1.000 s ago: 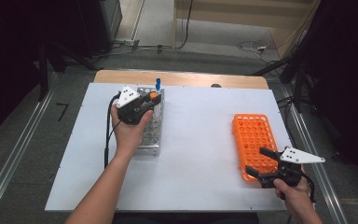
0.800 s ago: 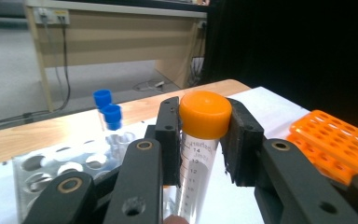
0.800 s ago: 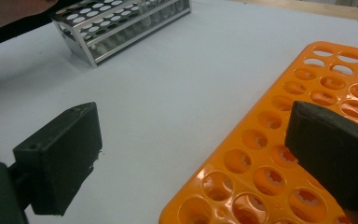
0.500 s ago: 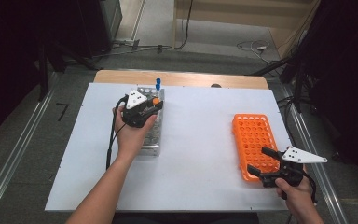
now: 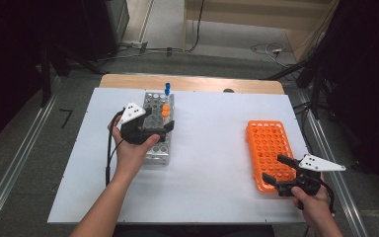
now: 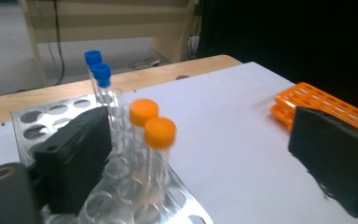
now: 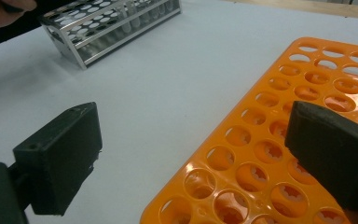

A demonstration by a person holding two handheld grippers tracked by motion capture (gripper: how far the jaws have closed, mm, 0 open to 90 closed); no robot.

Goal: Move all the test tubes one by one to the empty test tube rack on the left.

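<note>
Clear thin tubes with orange caps (image 6: pixel 159 132) stand upright in the steel rack (image 5: pixel 154 150) at the bench's (image 5: pixel 212 148) left: light, slick, breakable, best pinched just under the cap. The left gripper (image 5: pixel 154 130), its jaws just sprung wide, straddles them without touching. Right gripper (image 5: pixel 275 170) hangs spread over the orange plastic rack (image 5: pixel 266 143).
</note>
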